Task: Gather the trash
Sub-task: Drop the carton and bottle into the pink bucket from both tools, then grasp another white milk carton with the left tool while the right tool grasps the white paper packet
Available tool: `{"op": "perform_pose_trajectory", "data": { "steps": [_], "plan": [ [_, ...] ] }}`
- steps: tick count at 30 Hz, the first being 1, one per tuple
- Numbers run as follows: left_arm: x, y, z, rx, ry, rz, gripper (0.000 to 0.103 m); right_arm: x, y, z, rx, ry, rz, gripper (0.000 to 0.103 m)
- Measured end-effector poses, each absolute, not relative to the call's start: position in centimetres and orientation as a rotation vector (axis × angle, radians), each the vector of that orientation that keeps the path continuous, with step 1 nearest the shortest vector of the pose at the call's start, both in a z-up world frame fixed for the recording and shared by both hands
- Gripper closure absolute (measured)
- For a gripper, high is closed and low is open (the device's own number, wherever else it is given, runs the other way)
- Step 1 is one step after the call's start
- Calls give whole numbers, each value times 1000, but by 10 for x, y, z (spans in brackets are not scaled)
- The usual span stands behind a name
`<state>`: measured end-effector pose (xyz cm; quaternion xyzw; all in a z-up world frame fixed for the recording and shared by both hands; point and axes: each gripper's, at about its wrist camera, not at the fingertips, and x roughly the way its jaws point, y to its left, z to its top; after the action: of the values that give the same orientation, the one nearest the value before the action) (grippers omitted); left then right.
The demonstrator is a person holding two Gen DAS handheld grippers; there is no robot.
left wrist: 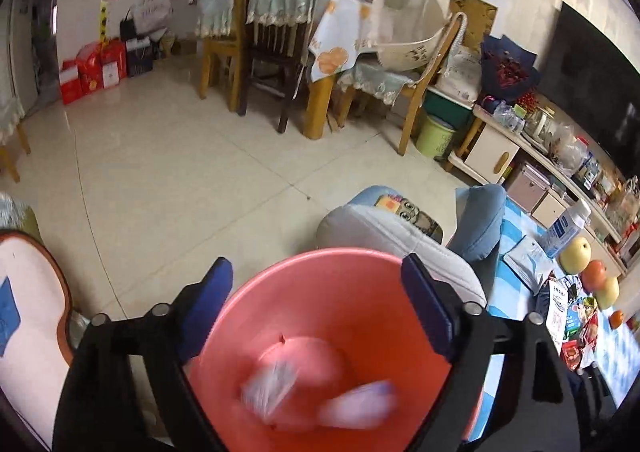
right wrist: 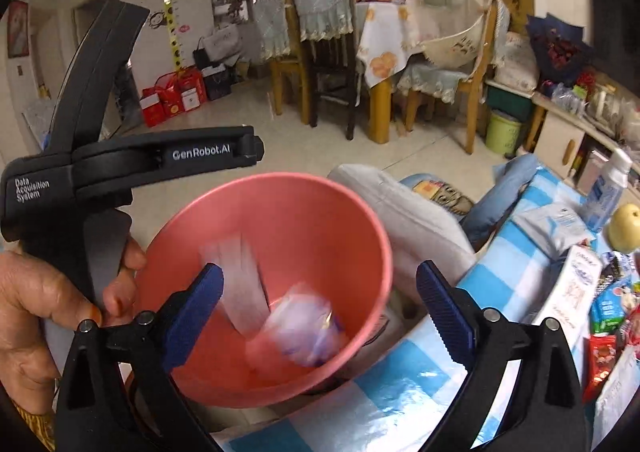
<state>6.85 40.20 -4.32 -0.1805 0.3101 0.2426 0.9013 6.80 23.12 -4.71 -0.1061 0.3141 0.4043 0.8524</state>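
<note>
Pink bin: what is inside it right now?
Inside the pink bin are blurred pieces of pale trash: a crumpled clear wrapper and a flat whitish strip. Motion blur hides how many pieces there are; the wrapper covers part of the bin's floor.

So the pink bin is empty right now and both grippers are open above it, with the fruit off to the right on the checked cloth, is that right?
Not quite: the pink bin is not empty. The right wrist view shows blurred pale wrappers inside it. The rest holds: the left gripper and right gripper are open above it, and the fruit sits to the right on the checked cloth.
</note>
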Motion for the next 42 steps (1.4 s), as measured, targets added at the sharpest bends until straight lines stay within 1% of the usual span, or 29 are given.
{"op": "perform_pose_trajectory", "data": {
  "steps": [3,7,12,16,19,24,31,37,40,42],
  "plan": [
    [69,391,-37,-335,607,482,15,65,209,-42,-216,618,811,6],
    [68,370,-29,-307,512,416,15,64,178,-41,-239,564,715,5],
    [70,336,-15,-249,380,297,15,54,141,-47,-301,571,626,5],
    [77,308,-10,-179,332,268,15,33,114,-61,-392,586,587,5],
    [84,290,-10,-122,342,264,15,23,97,-73,-395,602,577,5],
    [97,267,-14,-80,431,199,15,17,66,-87,-383,612,548,5],
    [113,250,-28,-105,481,141,15,16,29,-78,-351,534,472,5],
    [142,219,-36,-66,530,104,15,41,-21,-75,-247,555,403,5],
    [166,203,-38,-51,544,120,16,60,-47,-80,-200,611,366,5],
    [189,197,-41,-62,571,123,18,74,-65,-81,-145,640,351,5]
  ]
}}
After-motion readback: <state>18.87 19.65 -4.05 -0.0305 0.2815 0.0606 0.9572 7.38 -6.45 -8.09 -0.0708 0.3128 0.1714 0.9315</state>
